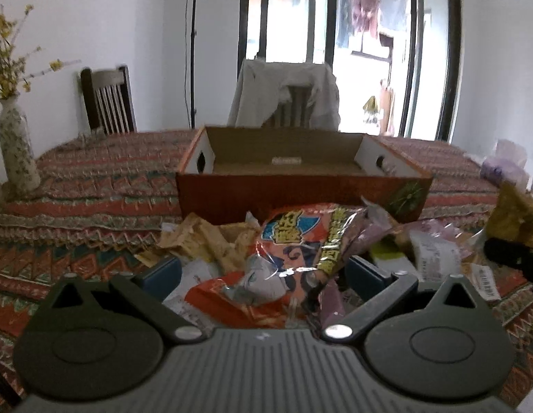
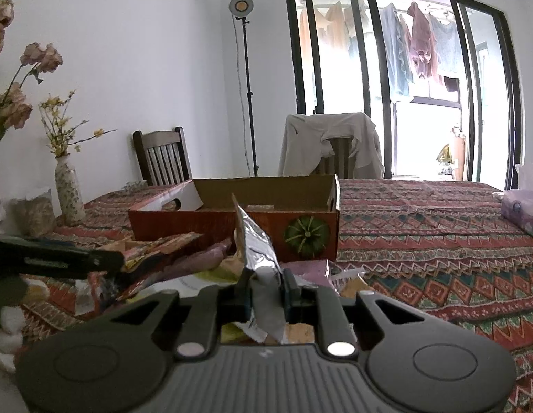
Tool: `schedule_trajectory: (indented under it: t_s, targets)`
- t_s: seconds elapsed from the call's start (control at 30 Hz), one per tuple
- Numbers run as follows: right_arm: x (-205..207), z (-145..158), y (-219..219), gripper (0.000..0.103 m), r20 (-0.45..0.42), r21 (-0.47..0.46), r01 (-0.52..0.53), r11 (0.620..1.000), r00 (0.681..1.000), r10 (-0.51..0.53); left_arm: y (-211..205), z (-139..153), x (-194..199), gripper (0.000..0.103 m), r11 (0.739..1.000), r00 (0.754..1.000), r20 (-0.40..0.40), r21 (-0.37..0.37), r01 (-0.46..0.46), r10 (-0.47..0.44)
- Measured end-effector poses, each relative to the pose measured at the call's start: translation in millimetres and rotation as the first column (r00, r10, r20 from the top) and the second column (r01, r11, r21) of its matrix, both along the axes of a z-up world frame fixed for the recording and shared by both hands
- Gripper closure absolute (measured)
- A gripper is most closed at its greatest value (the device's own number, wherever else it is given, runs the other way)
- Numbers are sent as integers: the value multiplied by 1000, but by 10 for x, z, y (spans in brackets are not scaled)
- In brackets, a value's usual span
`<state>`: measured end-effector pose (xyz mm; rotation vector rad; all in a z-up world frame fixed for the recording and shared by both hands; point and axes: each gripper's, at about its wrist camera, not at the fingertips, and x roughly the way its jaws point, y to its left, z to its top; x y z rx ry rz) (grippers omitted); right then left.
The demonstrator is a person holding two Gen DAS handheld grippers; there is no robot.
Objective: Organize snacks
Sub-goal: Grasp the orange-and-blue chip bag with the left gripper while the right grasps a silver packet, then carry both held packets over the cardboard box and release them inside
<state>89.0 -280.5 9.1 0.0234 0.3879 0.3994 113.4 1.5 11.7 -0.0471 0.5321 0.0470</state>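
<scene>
An open cardboard box (image 1: 300, 199) (image 2: 204, 227) with a red front stands on the patterned tablecloth, nearly bare inside. A heap of snack packets (image 1: 211, 241) (image 2: 204, 258) lies in front of it. My left gripper (image 1: 263, 273) holds its jaws wide around a crumpled orange snack bag (image 1: 290, 251), which tilts up off the heap. From the right wrist view, that bag (image 2: 163, 244) sticks out past the left gripper's finger (image 2: 60, 258). My right gripper (image 2: 266, 292) is shut on a silver foil packet (image 2: 259, 251) that stands on edge in front of the box.
A flowered vase (image 1: 18, 151) (image 2: 68, 189) and a jar (image 2: 35, 213) stand at the table's left. A purple tissue pack (image 2: 521, 206) sits at the right edge. Two chairs (image 2: 163, 158) stand behind the table, one draped with cloth (image 1: 287, 93).
</scene>
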Motion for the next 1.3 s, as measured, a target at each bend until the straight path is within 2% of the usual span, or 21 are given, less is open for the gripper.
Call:
schedule_trajectory:
  t_s: [0.17, 0.27, 0.37, 0.6, 0.77, 0.97, 1.13, 1.3]
  targets:
    - [126, -7, 32, 87, -3, -3, 12, 1000, 1000, -12, -11, -66, 160, 2, 1000, 1000, -24, -20, 14, -14]
    - [176, -16, 38, 87, -6, -1, 17, 1000, 1000, -17, -57, -107, 209, 11, 999, 998, -39, -13, 42, -42]
    - [206, -32, 49, 87, -10, 0, 17, 1000, 1000, -17, -108, -164, 244, 30, 998, 996, -62, -6, 63, -63]
    - [240, -62, 73, 87, -30, 8, 12, 1000, 999, -12, -64, -191, 230, 47, 997, 996, -56, -47, 59, -62]
    - [231, -71, 72, 87, -29, 8, 12, 1000, 1000, -12, -47, -181, 145, 51, 997, 998, -28, -47, 54, -56]
    - [214, -65, 89, 87, -27, 10, 14, 1000, 1000, -14, -49, -106, 43, 51, 999, 999, 22, -24, 48, -47]
    - [228, 9, 112, 87, -3, 9, 19, 1000, 1000, -19, -13, 77, 6, 51, 999, 996, 77, -26, 40, -38]
    - [371, 209, 144, 87, 43, 13, 25, 1000, 999, -25, 43, 315, 120, 51, 1000, 992, 127, -20, 12, -9]
